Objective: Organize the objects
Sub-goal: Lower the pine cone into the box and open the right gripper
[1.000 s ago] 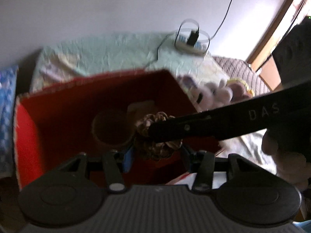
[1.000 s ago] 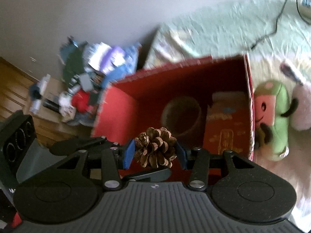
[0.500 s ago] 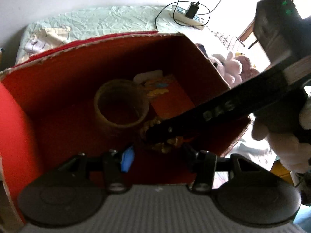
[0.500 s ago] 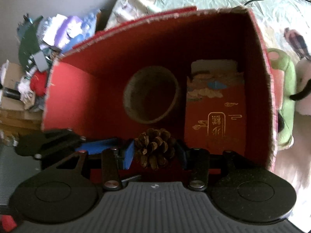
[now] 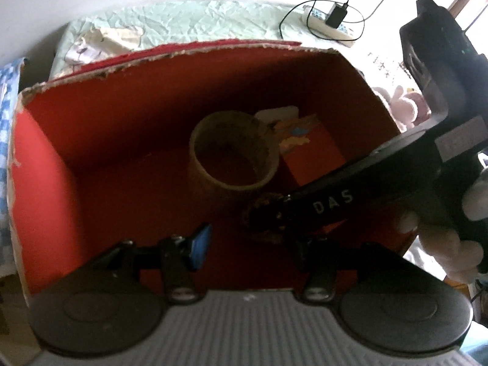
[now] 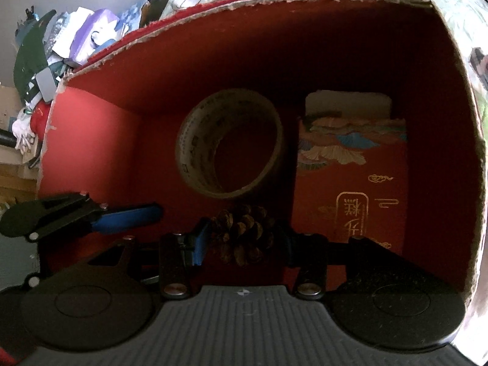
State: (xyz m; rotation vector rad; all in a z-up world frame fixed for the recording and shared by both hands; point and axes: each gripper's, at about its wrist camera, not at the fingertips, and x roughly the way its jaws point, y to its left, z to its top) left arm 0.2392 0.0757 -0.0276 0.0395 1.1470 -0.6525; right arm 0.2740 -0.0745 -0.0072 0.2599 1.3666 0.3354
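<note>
A brown pine cone (image 6: pixel 244 235) sits between the pads of my right gripper (image 6: pixel 242 231), which is shut on it low inside the red cardboard box (image 6: pixel 305 45). In the left wrist view the right gripper (image 5: pixel 265 213) reaches in from the right, and its black finger hides most of the pine cone (image 5: pixel 262 204). My left gripper (image 5: pixel 248 238) is open just before the cone, its pads clear of it. A tape roll (image 6: pixel 195 152) and a red packet (image 6: pixel 350 183) lie on the box floor behind the cone.
The box (image 5: pixel 122 106) stands on a pale green bedsheet (image 5: pixel 198 21). A power strip with a charger (image 5: pixel 332 18) lies at the back right, and plush toys (image 5: pixel 402 106) sit right of the box. A pile of clutter (image 6: pixel 61 45) lies to the left. A gloved hand (image 5: pixel 442 238) holds the right gripper.
Both grippers have sunk into the red box, whose inside now fills both views. The pine cone stays in the right gripper and is now close to the tape roll.
</note>
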